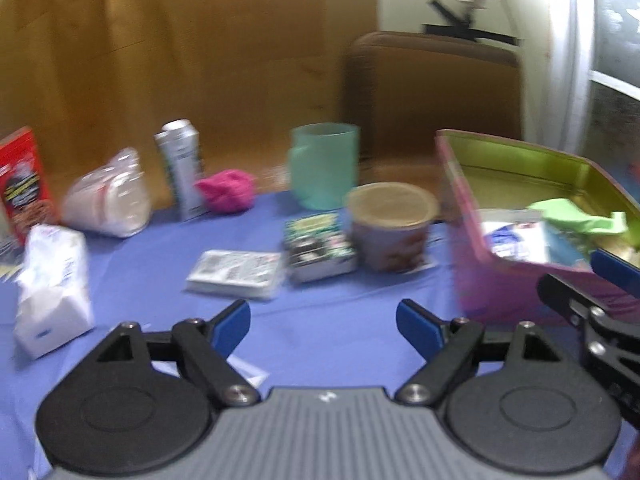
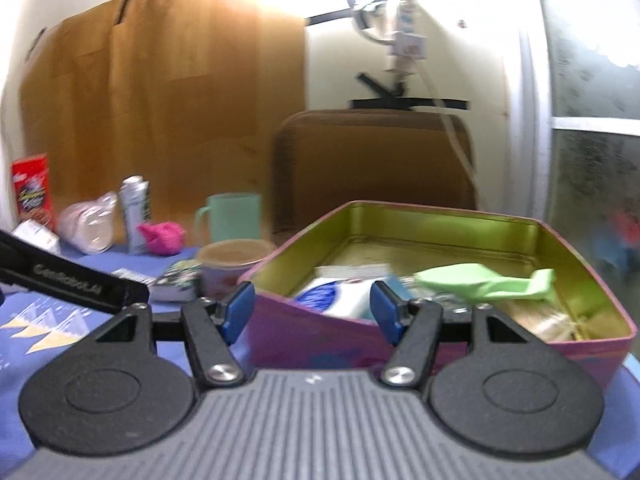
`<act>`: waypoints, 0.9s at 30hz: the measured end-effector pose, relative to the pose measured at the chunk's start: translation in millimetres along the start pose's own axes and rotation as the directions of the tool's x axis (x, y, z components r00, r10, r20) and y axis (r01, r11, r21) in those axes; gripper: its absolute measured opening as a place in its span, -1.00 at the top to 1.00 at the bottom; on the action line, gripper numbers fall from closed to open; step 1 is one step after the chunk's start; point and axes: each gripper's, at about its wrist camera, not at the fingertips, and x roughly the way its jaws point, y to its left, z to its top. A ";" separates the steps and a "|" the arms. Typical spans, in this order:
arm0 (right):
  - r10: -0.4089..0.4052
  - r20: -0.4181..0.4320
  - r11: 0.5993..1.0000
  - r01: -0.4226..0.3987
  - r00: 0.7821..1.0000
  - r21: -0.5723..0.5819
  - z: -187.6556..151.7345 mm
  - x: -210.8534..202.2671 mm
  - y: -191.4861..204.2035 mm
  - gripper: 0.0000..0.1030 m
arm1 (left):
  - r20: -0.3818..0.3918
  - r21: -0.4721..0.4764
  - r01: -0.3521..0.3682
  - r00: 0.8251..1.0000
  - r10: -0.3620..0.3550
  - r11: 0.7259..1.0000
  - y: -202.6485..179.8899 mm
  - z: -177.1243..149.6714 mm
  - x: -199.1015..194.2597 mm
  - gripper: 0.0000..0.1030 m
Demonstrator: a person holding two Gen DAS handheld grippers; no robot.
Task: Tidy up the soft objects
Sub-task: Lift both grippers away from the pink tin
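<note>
A pink tin box (image 1: 504,288) with a gold inside stands at the right of the blue table; it holds a green cloth (image 1: 580,216) and white packets (image 1: 516,236). In the right wrist view the box (image 2: 440,344) is right in front, with the green cloth (image 2: 492,282) inside. My left gripper (image 1: 323,326) is open and empty above the tablecloth. My right gripper (image 2: 312,310) is open and empty at the box's near wall. A pink knit item (image 1: 228,190) lies at the back. A white tissue pack (image 1: 52,292) lies at the left, a flat white packet (image 1: 236,272) in the middle.
A teal mug (image 1: 324,164), a brown lidded cup (image 1: 390,226), a small green-black box (image 1: 318,246), a grey can (image 1: 182,168), a clear bag (image 1: 108,196) and a red box (image 1: 24,184) stand on the table. A brown chair (image 1: 432,88) is behind.
</note>
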 end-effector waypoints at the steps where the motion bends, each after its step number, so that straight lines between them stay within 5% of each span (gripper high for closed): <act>1: 0.016 -0.009 1.000 -0.016 1.000 -0.006 -0.6 1.6 5.2 -0.28 | 0.001 -0.006 -0.018 1.000 0.018 1.000 6.7 -3.2 0.1 -0.65; 16: 0.155 -0.134 0.984 -0.165 0.979 -0.063 -14.1 19.5 61.8 -0.29 | -0.047 -0.079 -0.149 0.988 0.145 0.986 71.1 -35.5 10.0 -0.66; 27: 0.138 -0.118 0.988 -0.144 0.983 -0.048 -16.7 18.5 61.3 -0.29 | -0.044 -0.102 -0.087 0.996 0.082 0.991 70.8 -40.6 16.9 -0.66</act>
